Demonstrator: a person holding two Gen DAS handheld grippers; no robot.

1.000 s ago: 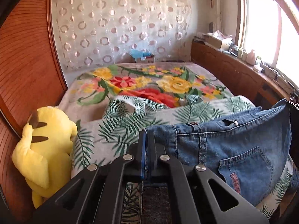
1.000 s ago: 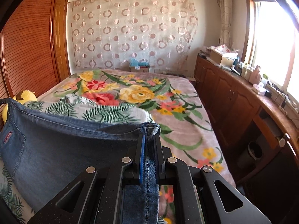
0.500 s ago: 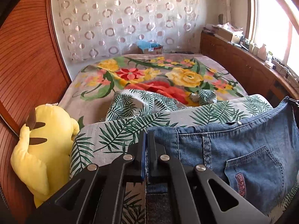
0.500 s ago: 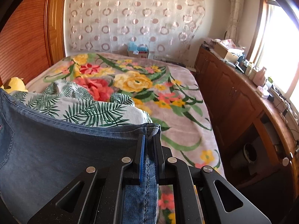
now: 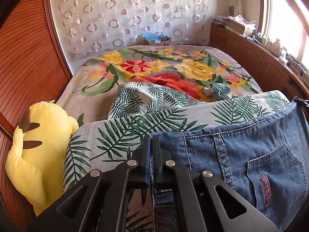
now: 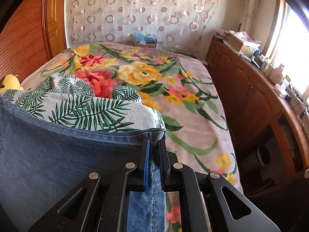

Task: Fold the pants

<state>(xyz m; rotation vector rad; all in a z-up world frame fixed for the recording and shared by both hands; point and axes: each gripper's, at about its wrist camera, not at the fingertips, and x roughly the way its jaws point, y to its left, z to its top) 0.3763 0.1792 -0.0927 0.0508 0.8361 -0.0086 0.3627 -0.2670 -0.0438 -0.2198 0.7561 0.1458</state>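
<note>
1. L gripper (image 5: 152, 145), bottom centre of left wrist view: jaws pinched tight on corner of jeans (image 5: 251, 160) at the waistband.
2. Jeans fill lower right of that view; back pocket (image 5: 276, 176) w/ small red tag faces the camera.
3. R gripper (image 6: 154, 147), bottom centre of right wrist view: jaws clamped on a seamed denim edge; fabric runs down between the fingers.
4. Same view: denim spreads across lower left, top edge sagging between the two grips.
5. Leaf-print cover (image 5: 119, 135) lies just behind the jeans, mid-frame, rumpled.
6. Floral blanket (image 6: 189, 104) covers the bed beyond, centre to upper frame.
7. Yellow plush toy (image 5: 36, 145) at left edge of left view, against the wood panel (image 5: 29, 61).
</note>
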